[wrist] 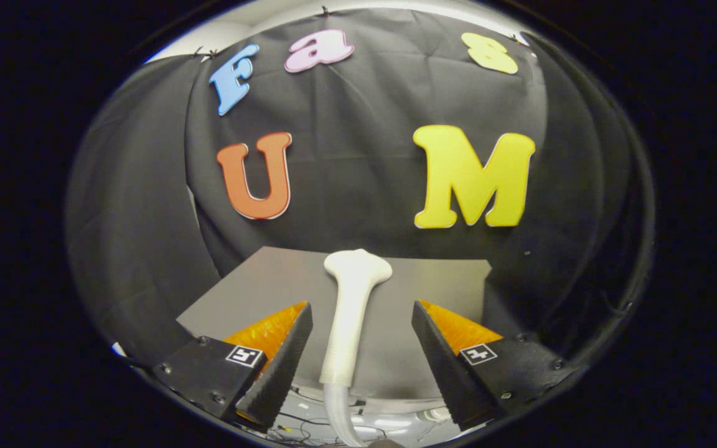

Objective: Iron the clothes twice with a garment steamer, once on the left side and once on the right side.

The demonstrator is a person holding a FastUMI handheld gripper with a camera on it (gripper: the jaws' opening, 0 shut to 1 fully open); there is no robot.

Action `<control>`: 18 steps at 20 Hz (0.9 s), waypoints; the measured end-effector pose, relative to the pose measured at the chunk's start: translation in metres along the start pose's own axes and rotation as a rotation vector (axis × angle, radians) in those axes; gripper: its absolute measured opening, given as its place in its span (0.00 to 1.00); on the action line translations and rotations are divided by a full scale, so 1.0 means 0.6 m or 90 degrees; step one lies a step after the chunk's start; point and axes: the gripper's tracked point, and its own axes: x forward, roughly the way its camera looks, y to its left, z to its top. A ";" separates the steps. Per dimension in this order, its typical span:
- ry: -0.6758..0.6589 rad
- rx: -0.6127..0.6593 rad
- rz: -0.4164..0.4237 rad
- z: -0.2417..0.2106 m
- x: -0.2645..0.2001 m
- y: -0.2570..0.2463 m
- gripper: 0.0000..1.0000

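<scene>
Gripper [361, 339] spread wide, holding nothing, one finger on each side of the steamer [351, 311] with open room between each finger and the handle. Steamer white, long axis running straight away from the fingers, broad head at the far end, hose [337, 414] at the near end. Lying on a grey table [433, 283], head short of the far edge.
</scene>
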 end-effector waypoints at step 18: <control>0.146 0.026 -0.041 -0.056 0.140 0.021 0.41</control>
